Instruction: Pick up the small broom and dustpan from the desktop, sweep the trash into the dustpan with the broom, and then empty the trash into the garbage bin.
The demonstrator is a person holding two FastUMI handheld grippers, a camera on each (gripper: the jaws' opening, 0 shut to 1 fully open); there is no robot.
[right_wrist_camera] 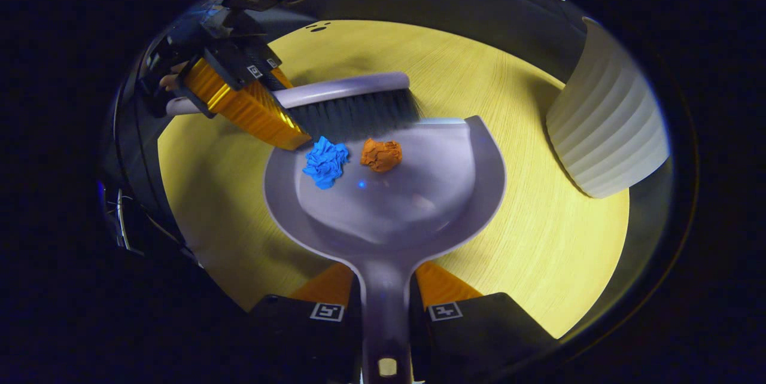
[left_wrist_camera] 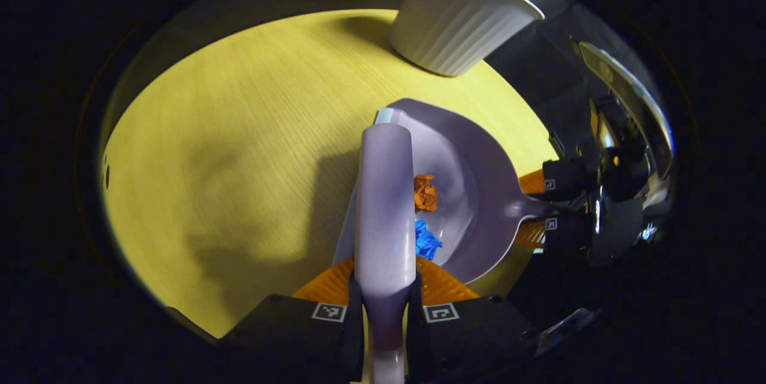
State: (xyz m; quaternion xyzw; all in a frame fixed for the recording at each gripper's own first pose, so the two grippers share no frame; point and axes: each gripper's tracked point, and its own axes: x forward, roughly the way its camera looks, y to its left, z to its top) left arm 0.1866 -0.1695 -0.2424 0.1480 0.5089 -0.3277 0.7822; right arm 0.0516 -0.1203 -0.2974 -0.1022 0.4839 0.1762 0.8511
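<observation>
My left gripper (left_wrist_camera: 385, 288) is shut on the lilac handle of the small broom (left_wrist_camera: 384, 204), which points forward over the dustpan. In the right gripper view the broom's dark bristles (right_wrist_camera: 359, 113) rest at the dustpan's front lip. My right gripper (right_wrist_camera: 386, 288) is shut on the handle of the lilac dustpan (right_wrist_camera: 395, 204), flat on the yellow wooden desktop (right_wrist_camera: 538, 240). Inside the pan lie a crumpled blue paper ball (right_wrist_camera: 325, 161) and an orange one (right_wrist_camera: 381, 154). The same pan (left_wrist_camera: 473, 192), blue ball (left_wrist_camera: 426, 240) and orange ball (left_wrist_camera: 425, 192) appear in the left gripper view, with the right gripper (left_wrist_camera: 547, 207) at the pan's handle.
A white ribbed garbage bin (right_wrist_camera: 607, 133) stands on the desktop to the right of the dustpan; in the left gripper view this bin (left_wrist_camera: 458, 19) is ahead and to the right. Bare desktop (left_wrist_camera: 239, 151) stretches to the left of the broom.
</observation>
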